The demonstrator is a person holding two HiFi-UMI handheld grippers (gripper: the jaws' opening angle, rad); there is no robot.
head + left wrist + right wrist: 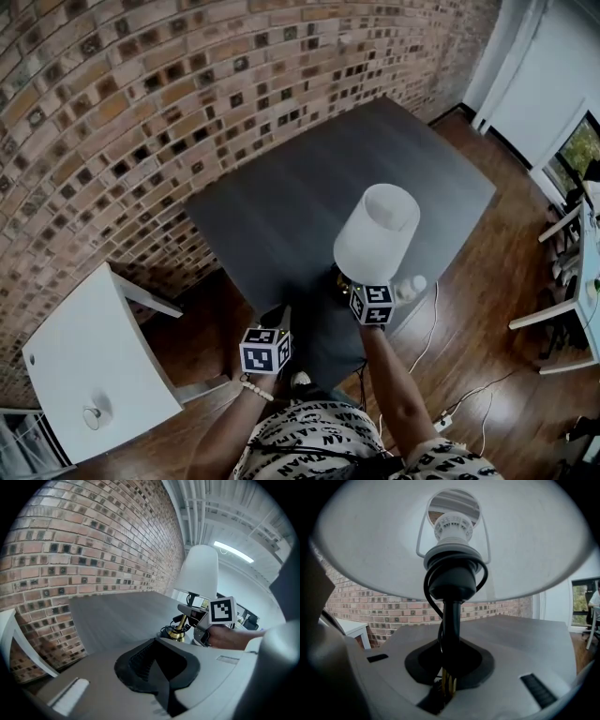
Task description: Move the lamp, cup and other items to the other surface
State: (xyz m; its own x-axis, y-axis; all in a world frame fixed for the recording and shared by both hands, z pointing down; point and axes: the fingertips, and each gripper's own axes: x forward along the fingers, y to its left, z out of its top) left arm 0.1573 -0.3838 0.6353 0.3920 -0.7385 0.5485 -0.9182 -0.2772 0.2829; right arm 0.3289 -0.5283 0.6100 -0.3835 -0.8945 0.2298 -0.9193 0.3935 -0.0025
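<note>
A lamp with a white shade (pixel 377 232) stands upright over the near edge of the dark grey table (pixel 309 187). My right gripper (pixel 353 284) is shut on its thin black stem (pixel 451 620), just under the bulb holder. The left gripper view shows the shade (pixel 199 571), the brass base (pixel 177 632) with cable coiled round it, and the right gripper's marker cube (pixel 220 611). Whether the base rests on the table I cannot tell. My left gripper (pixel 281 317) hovers to the lamp's left at the table's front edge, its black pads (pixel 140 660) together with nothing between them.
A white side table (pixel 94 361) stands at the lower left beside the brick wall (pixel 141 94), with a small round thing (pixel 92 417) on it. A white cable (pixel 427 337) trails over the wooden floor at the right. White furniture (pixel 572 281) stands at the far right.
</note>
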